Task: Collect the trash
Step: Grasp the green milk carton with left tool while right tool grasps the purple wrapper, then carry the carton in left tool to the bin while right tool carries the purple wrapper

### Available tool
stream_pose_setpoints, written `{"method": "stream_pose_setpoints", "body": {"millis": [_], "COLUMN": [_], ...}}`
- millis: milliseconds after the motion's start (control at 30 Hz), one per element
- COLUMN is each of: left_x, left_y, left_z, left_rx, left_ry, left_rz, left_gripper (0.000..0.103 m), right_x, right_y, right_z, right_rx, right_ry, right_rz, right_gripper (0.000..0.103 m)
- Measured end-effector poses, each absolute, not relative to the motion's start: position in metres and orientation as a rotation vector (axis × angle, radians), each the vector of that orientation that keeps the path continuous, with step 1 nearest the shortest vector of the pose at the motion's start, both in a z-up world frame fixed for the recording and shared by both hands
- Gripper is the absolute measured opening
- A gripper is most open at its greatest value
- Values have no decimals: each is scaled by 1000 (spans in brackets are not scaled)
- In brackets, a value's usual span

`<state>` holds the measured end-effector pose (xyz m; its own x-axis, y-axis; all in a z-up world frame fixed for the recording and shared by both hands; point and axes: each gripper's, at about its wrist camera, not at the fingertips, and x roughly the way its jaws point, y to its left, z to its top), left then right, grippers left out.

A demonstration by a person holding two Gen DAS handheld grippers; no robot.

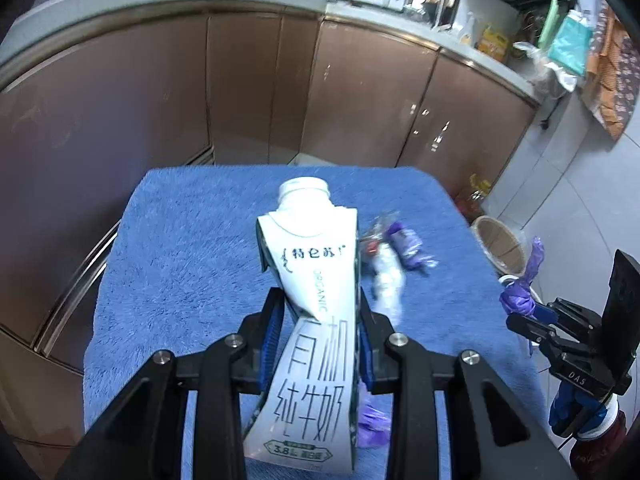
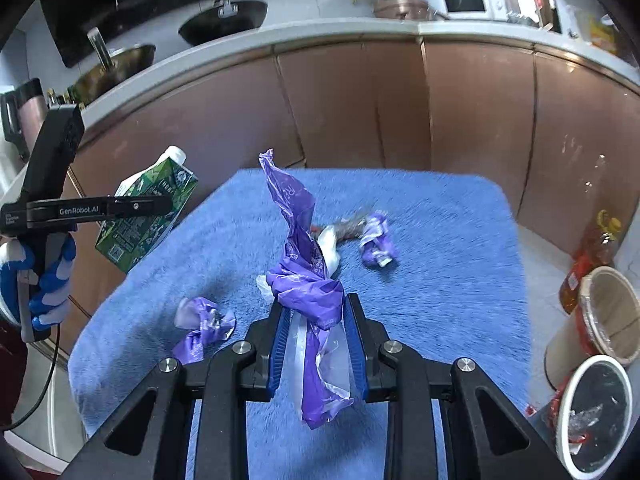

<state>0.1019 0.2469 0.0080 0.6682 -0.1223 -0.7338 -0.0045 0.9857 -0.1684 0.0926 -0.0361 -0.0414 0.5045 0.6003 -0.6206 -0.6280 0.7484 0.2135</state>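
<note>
Starting at the far left of the right wrist view, the left hand-held gripper (image 2: 160, 204) is seen side-on, gripped by a hand in a blue and white glove (image 2: 44, 280), and the milk carton (image 2: 148, 208) is clamped in it, tilted, with its white cap up and its green side shown, held up off the left edge of the desk (image 2: 460, 264), which is covered in fuzzy blue cloth. In the left wrist view that same carton (image 1: 312, 280) is pinched between the blue pads (image 1: 272, 336), crumpled in at the waist, white face with black lettering turned to the camera. Moving right, a small purple wrapper (image 2: 204, 328) is left lying on the cloth near the front left. In the middle, the right hand-held gripper (image 2: 318, 340) is closed on a long purple plastic bag (image 2: 308, 280), knotted up, with one end sticking up above the fingers and the other hanging below along with some clear film. Behind it, more scraps are spotted on the cloth: a white and dark piece (image 2: 340, 232) and just beside it another crumpled purple wrapper (image 2: 378, 240). Off the right edge of the desk, on the floor, a tan bin (image 2: 592, 312) is seen standing near an oil bottle (image 2: 592, 248), and a white-rimmed bin (image 2: 596, 412) with some trash already in it is seen in front of it.
</note>
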Motion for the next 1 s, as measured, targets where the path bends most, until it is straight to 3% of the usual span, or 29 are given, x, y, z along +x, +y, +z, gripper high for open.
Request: {"method": "stream_pose_setpoints", "body": {"millis": [567, 1000], "left_x": [84, 181], "left_y": [112, -62], "left_z": [81, 39], "left_rx": [-80, 21], "left_ry": [722, 852], "left_rz": [-287, -544], "left_gripper": [31, 31], "right_x": [49, 83], "right_y": [-183, -309], "right_z": [1, -47], "right_rx": [116, 253], "right_ry": [567, 619], "right_rz": [466, 113], "right_gripper": [26, 26]}}
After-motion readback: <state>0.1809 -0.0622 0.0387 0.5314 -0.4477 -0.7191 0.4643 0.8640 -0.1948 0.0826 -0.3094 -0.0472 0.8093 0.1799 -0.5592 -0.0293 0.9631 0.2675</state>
